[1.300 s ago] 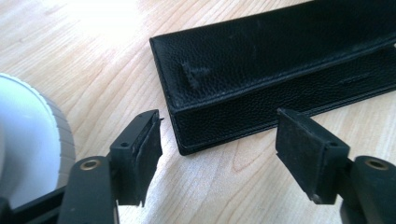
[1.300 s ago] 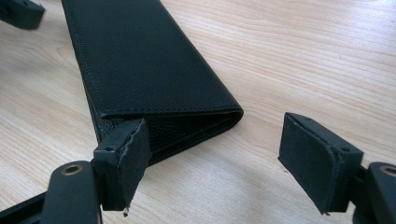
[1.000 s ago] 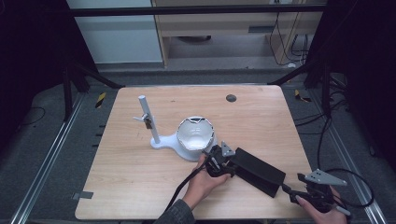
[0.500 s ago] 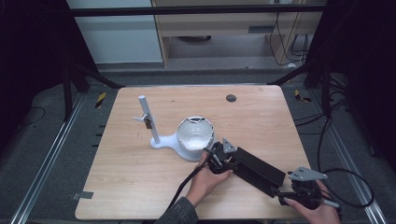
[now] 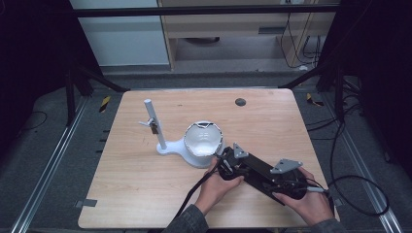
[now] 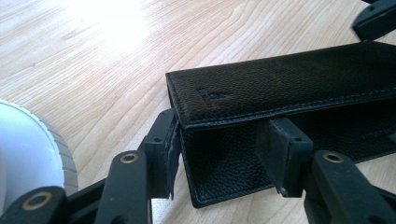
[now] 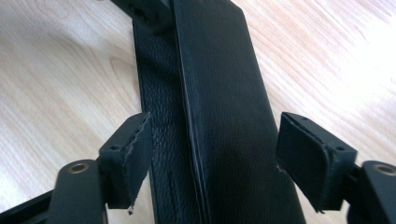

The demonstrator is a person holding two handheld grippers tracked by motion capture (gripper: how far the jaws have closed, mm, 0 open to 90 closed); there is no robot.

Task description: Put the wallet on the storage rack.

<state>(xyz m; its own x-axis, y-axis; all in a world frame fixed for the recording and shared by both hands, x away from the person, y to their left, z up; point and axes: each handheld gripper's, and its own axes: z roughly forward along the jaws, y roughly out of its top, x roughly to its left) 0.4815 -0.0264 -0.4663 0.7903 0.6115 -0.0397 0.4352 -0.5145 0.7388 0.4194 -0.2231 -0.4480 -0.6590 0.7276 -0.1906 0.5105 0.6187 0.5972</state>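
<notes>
The table (image 5: 145, 204) is viewed from above, facing forward and down. Close, low views along each gripper's jaws are given; the black case (image 6: 289, 88) is shared by all three.

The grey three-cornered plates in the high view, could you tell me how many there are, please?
2. One grey plate sits on the left gripper beside the white bowl; the other grey plate tops the right gripper nearer the table's right edge.

black pebble-grained leather case (image 6: 289, 88), black grippers with grey plates, white bowl (image 5: 203, 141) on white stand (image 5: 160, 141), light wood-grain table (image 5: 126, 189)
</notes>
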